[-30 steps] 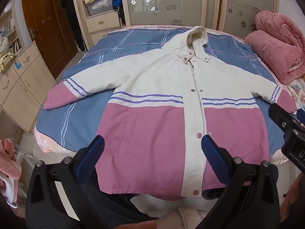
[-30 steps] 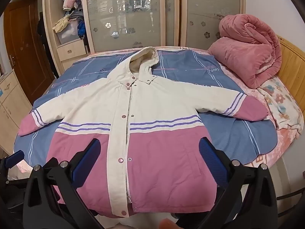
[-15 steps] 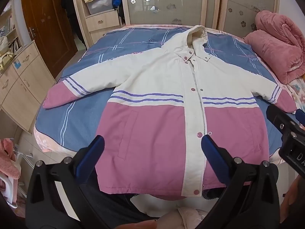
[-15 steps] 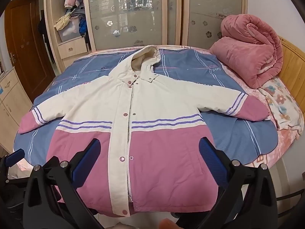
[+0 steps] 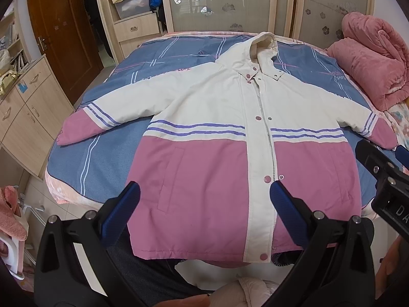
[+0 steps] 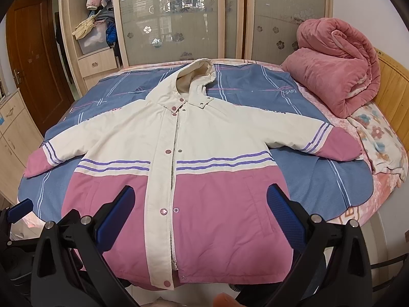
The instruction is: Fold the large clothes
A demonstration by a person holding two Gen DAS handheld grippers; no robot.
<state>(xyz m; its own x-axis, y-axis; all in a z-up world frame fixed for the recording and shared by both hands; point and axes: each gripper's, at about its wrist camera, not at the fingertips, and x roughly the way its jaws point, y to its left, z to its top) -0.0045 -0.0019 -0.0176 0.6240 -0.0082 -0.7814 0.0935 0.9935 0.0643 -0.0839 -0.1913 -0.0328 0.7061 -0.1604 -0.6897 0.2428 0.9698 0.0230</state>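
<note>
So the jacket was laid out flat, face up, on the bed, sleeves spread out to both sides and the hood pointing toward the far wardrobe. Cream on top, pink on the bottom half, purple stripes across the chest and cuffs, front closed with pink snaps.

Going left to right with the jacket as the reference: way off its left sleeve there was a wooden door and a light wood cabinet. The left sleeve cuff sat near the bed's left edge. The left claw hung over the jacket's pink hem, fingers spread wide, nothing between them and not touching the fabric. In the right wrist view the right claw was also over the hem, a bit further toward the jacket's right pocket side, spread wide too and empty. The right sleeve cuff ended well short of a rolled pink blanket, which lay past the jacket's right shoulder by the wooden headboard. A floral cloth lay just beyond that cuff.

The hem hung slightly over the near edge of the bed.
</note>
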